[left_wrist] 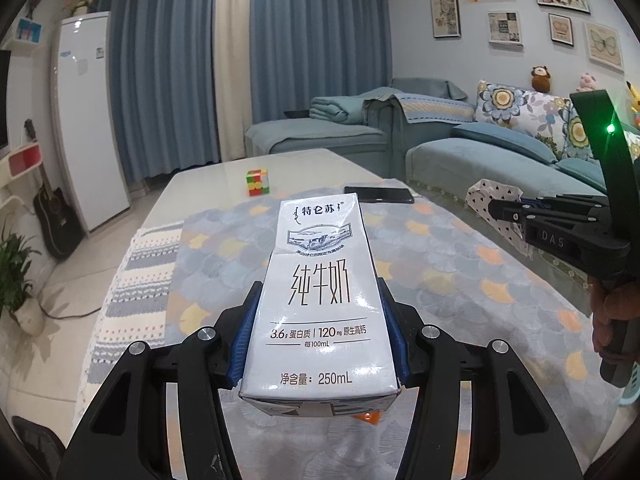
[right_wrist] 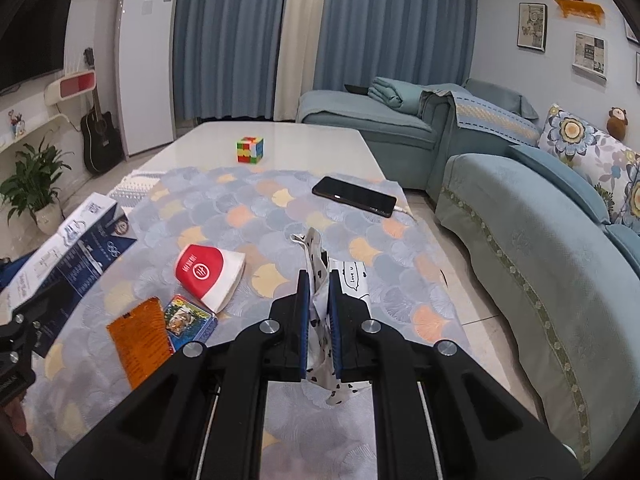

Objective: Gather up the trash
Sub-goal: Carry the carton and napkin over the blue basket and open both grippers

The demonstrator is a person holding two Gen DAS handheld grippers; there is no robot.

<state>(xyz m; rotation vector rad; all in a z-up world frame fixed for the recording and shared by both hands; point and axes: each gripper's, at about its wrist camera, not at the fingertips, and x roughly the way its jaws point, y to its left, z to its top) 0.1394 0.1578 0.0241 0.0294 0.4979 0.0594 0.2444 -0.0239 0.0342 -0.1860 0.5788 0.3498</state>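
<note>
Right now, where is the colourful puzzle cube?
The puzzle cube sits on the bare far part of the white table, beyond the patterned cloth and to the left of the black phone in the right wrist view.

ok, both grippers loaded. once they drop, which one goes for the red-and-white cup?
Probably the left gripper, now clamping the milk carton: the cup lies left of the right gripper, toward the carton's side.

The milk carton (left_wrist: 320, 300) clamped in the left gripper (left_wrist: 320, 320) hides the table's (left_wrist: 208, 176) near middle in the left wrist view, so the red paper cup (right_wrist: 210, 274), orange packet (right_wrist: 138, 340) and small card box (right_wrist: 188, 318) go unseen there. The right gripper's (right_wrist: 319, 312) pads cover most of the spotted wrapper (right_wrist: 316, 256). The hand (left_wrist: 610, 320) is cut off by the right edge
</note>
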